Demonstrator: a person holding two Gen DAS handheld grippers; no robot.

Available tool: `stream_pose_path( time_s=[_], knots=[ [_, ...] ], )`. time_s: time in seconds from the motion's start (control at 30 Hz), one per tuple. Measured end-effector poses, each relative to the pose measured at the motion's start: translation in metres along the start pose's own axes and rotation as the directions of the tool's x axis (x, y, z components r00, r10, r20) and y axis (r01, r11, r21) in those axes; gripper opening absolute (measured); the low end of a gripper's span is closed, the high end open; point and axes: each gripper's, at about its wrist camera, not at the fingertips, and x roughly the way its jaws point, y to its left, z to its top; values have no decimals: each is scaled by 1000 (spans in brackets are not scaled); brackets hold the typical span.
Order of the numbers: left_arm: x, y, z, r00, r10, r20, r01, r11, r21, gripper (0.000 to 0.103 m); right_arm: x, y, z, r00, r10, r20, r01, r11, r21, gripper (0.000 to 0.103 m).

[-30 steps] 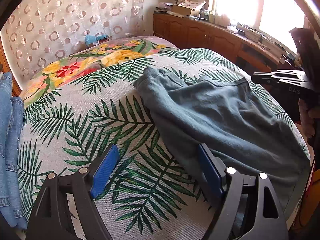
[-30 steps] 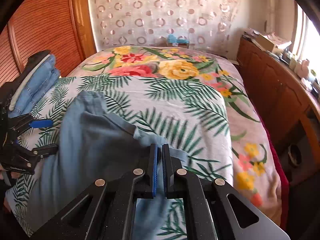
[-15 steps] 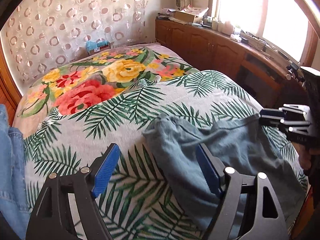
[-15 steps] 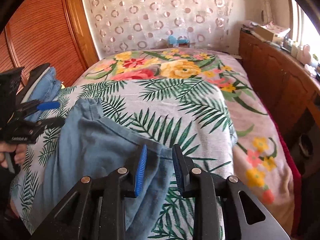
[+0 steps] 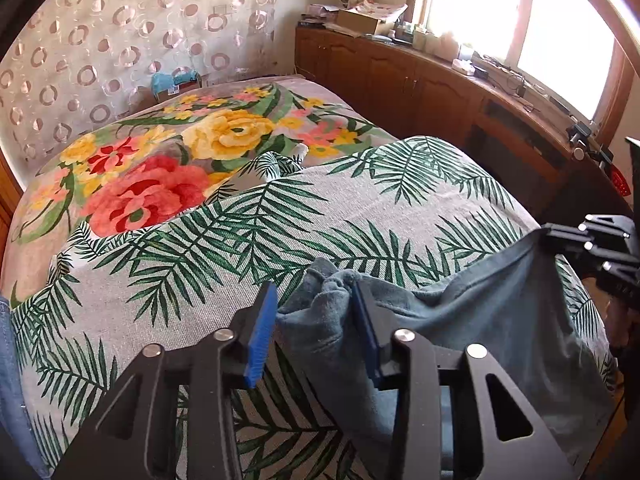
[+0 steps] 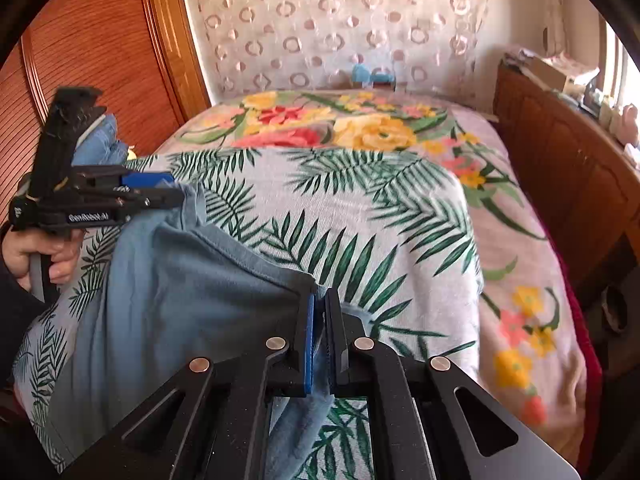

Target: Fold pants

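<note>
Reading "GenRobot.AI", left tongs (image 6: 160, 190) pinch pants (image 6: 192, 280).

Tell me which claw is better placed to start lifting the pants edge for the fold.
Right. The right claw is clamped on a corner of the pants, pads nearly together. The left claw only straddles a bunched corner, jaws apart; a firm grip there isn't clear.
</note>
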Motion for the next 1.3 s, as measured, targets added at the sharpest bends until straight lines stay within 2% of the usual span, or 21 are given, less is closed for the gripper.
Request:
stream_pose_path(
  time_s=[0.03, 0.1, 0.13, 0.27, 0.43, 0.5, 0.53, 0.63, 0.7, 0.77, 0.83, 0.87, 0.9, 0.97, 1.3],
  knots=[
    [-1, 0, 0, 1000, -4, 5, 4, 1000, -2, 28, -6, -2, 0, 1000, -12, 24, 12, 1000, 4, 4],
    [-6, 0, 0, 999, -26, 32, 26, 1000, -8, 13, -14, -6, -1, 998, -35, 57, 34, 999, 20, 4],
    [-8, -1, 0, 999, -30, 45, 30, 1000, -8, 10, -16, -8, -2, 997, -44, 61, 43, 999, 24, 4],
    [-21, -2, 6, 994, -20, 112, 24, 999, -38, 10, -15, -11, -5, 997, -64, 52, 63, 998, 23, 4],
    [-24, -2, 8, 993, -2, 119, 8, 999, -48, 10, -15, -5, -4, 994, -87, 64, 85, 996, 24, 4],
    [-24, -1, 8, 993, 30, 115, -24, 998, -54, 10, -12, -2, -3, 994, -89, 55, 89, 996, 10, 4],
    [-23, 0, 7, 993, 37, 111, -31, 998, -59, 12, -9, -2, -2, 994, -92, 51, 92, 996, 4, 4],
    [-24, 3, 5, 994, 49, 97, -43, 997, -64, 25, -4, -4, 0, 993, -113, 40, 114, 993, -8, 4],
    [-26, 3, 2, 994, 49, 100, -43, 997, -59, 43, -2, -6, 1, 993, -116, 37, 116, 993, -9, 4],
    [-29, 3, -1, 993, 53, 106, -47, 997, -56, 52, 0, -7, 3, 993, -118, 29, 119, 993, -15, 4],
    [-33, 1, -4, 992, 60, 108, -54, 997, -53, 65, 2, -7, 3, 992, -122, 18, 123, 992, -17, 4],
    [-36, 1, -7, 992, 56, 111, -50, 997, -55, 79, 2, -7, 4, 992, -124, 16, 124, 992, -15, 4],
    [-39, 0, -9, 992, 48, 116, -42, 998, -54, 82, 0, -8, 4, 992, -122, 13, 122, 992, -14, 7],
    [-44, -4, -13, 993, 44, 113, -38, 998, -51, 82, -5, -7, 3, 991, -133, 12, 133, 991, -9, 23],
    [-81, -27, -38, 989, 45, 138, -42, 999, -28, 82, -55, 9, -17, 990, -133, 54, 133, 991, 6, 28]
  ],
)
